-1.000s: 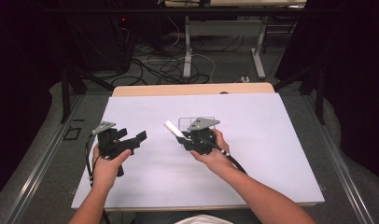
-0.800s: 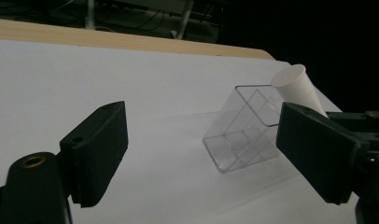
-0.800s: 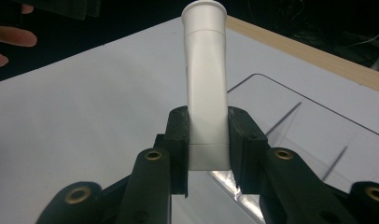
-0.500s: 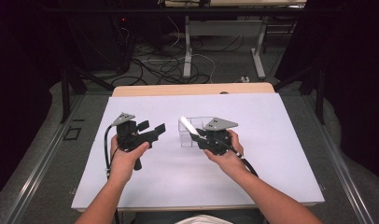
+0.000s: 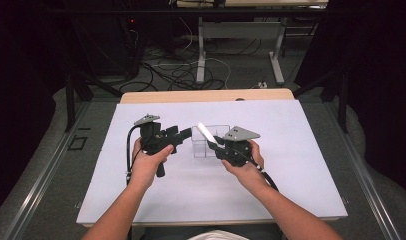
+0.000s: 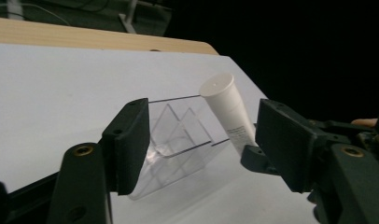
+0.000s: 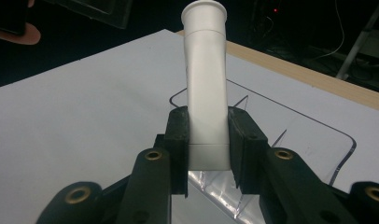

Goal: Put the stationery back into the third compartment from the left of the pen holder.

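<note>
Small grey print on the white tube [image 6: 227, 105], too fine to read. No other text, labels or numbers legible.

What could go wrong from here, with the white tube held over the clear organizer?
1. The right gripper clamps the white tube only near its lower end, so the long free part could swing or slip as it tilts.
2. The clear organizer is light and hard to see; the left gripper, whose jaws have just been closing around it without yet pressing, may nudge or tip it.
3. The tube's cap could catch an organizer divider instead of entering a compartment.
</note>
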A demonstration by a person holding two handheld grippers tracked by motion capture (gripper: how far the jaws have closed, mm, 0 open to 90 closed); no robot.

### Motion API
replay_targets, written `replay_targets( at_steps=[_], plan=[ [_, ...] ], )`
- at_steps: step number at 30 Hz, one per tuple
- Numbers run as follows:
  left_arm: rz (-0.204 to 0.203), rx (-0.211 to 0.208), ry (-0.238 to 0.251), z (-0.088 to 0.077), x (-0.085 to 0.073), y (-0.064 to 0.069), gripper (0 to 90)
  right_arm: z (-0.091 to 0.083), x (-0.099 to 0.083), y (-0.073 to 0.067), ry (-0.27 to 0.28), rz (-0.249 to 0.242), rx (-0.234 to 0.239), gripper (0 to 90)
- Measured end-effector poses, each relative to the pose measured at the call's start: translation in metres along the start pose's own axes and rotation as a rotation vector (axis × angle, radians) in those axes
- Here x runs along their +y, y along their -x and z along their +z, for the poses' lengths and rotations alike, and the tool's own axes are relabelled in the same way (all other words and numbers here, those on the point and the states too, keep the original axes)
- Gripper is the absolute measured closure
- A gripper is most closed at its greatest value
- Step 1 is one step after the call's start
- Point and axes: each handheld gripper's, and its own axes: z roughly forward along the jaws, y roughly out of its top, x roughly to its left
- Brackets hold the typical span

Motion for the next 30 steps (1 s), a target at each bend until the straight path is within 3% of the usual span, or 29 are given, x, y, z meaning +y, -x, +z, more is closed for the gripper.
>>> replay_targets(
  at_steps=[3,6,21,30],
  plan=[
    [-0.042,-0.047,-0.027,0.007,0.003,0.0,43.0,-0.002,0.001,0.001,0.009,0.0,-0.005,71.2],
    [-0.075,-0.067,-0.018,0.012,0.004,0.002,46.8,-0.003,0.0,0.002,0.012,0.01,-0.006,71.2],
    [-0.12,-0.072,-0.035,0.04,0.007,0.014,52.5,-0.005,0.002,0.002,0.037,0.027,0.006,71.1],
    [-0.172,-0.07,-0.006,0.053,0.006,0.016,58.3,-0.006,0.003,0.002,0.05,0.038,0.012,71.2]
  ],
)
